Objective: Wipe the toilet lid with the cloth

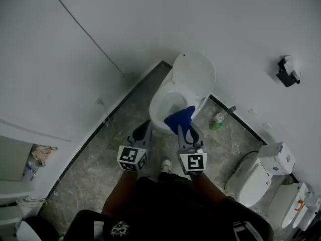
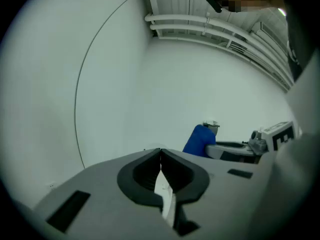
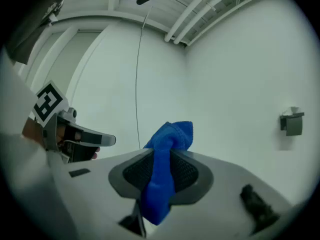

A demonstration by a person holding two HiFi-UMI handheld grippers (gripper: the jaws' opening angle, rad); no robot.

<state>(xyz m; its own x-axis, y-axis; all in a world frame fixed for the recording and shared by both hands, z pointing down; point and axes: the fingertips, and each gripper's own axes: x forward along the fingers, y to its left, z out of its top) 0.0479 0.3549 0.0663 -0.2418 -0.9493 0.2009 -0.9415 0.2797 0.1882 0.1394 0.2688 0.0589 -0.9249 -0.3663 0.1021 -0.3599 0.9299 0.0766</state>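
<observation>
1. Right gripper (image 3: 162, 159) first: its fingers are pinching the royal-blue microfibre cloth (image 3: 172, 136). A bunched wad pokes out past the tips and a tail droops underneath.
2. Left gripper (image 2: 160, 156) sits just at 9 o'clock of the right one. Its fingers are pressed together and there is nothing between them.
3. In the head view, the white oval plastic toilet lid (image 1: 194, 74) stands raised, at about 1 o'clock from the grippers. The cloth hangs over the near rim of the open white ceramic toilet bowl (image 1: 156, 107), apart from the lid.
4. My read is that the step in hand is carrying the cloth to the lid, and no wiping contact has been made yet.
5. To do it well:
   - Lift the right gripper toward 1 o'clock and present the protruding wad, not the hard jaw tips, to the lid's face.
   - Work from the lid's 12 o'clock edge down to the hinge at 6 o'clock in overlapping strokes.
   - Keep the pressure light, since a raised lid may rock.
   - The shut left gripper could brace the lid's 9 o'clock edge.
6. Watch the drooping tail so it does not dip into the bowl. The small green-and-white bottle (image 1: 216, 121) on the floor, at 3 o'clock of the bowl, looks safely out of the way.
</observation>
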